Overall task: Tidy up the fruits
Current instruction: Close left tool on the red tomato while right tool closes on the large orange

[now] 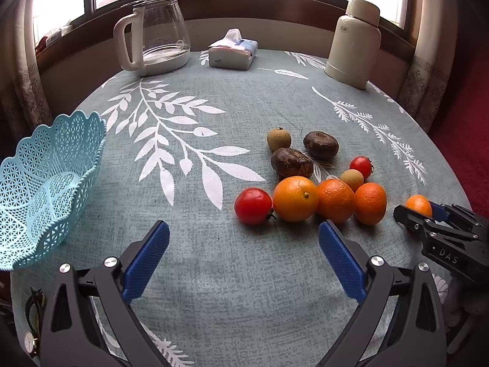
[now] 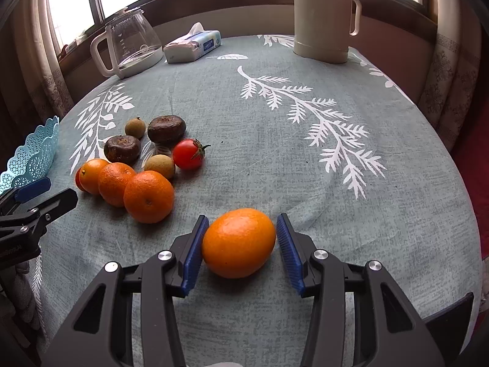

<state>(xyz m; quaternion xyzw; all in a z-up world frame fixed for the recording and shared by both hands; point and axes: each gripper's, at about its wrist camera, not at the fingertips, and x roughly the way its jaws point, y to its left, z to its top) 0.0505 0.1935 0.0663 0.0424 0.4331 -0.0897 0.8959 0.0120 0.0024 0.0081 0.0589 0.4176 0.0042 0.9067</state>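
Observation:
A small orange [image 2: 238, 241] lies on the teal tablecloth between the pads of my right gripper [image 2: 240, 244]. The left pad touches it and a sliver of gap shows at the right pad, so the gripper is open. In the left wrist view that orange [image 1: 418, 203] sits near the table's right edge. My left gripper [image 1: 244, 232] is wide open and empty, just short of a red tomato [image 1: 253, 205] and the pile of oranges [image 1: 295, 198]. The light blue lattice basket [image 1: 45, 189] stands empty at the left.
Two dark brown fruits [image 1: 292, 162], two small tan fruits [image 1: 278, 138] and a second tomato [image 1: 360, 166] lie behind the oranges. At the back stand a glass kettle [image 1: 152, 42], a tissue box [image 1: 232, 50] and a cream flask [image 1: 354, 42]. The table edge curves close on the right.

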